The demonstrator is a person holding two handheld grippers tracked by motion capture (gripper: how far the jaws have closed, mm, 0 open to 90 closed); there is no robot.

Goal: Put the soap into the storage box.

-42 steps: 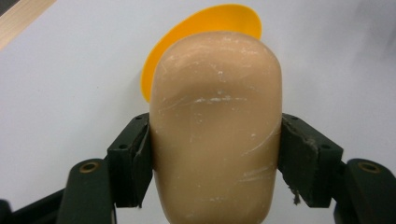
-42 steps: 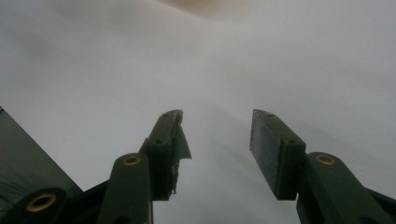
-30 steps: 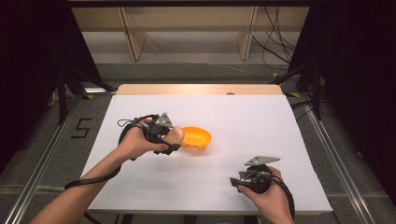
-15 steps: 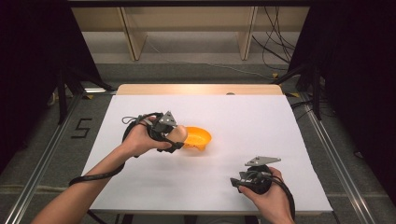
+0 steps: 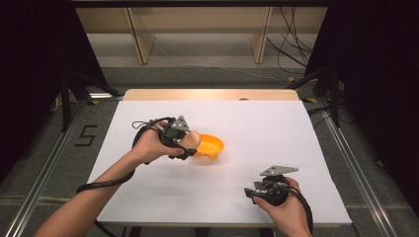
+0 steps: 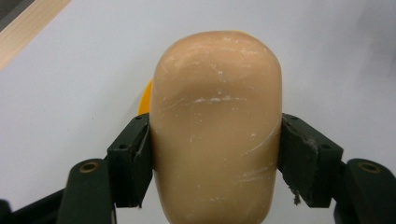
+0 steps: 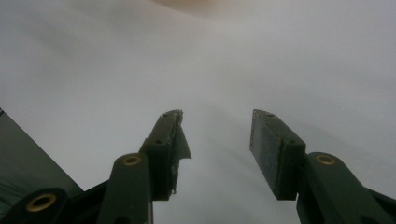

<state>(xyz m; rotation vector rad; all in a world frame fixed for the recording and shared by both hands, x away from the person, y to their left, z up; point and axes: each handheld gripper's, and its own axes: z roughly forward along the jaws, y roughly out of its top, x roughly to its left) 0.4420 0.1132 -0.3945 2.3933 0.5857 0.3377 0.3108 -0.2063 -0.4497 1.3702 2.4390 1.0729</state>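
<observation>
The left gripper (image 5: 190,143) is clamping a tan loaf (image 6: 217,126) just left of the orange bowl (image 5: 210,146) — touching its rim; the right gripper (image 7: 217,140) is gaping, well apart.

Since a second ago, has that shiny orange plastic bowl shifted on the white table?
No. The shiny orange plastic bowl keeps its place on the white table, just as far from the wooden strip at the far edge.
</observation>
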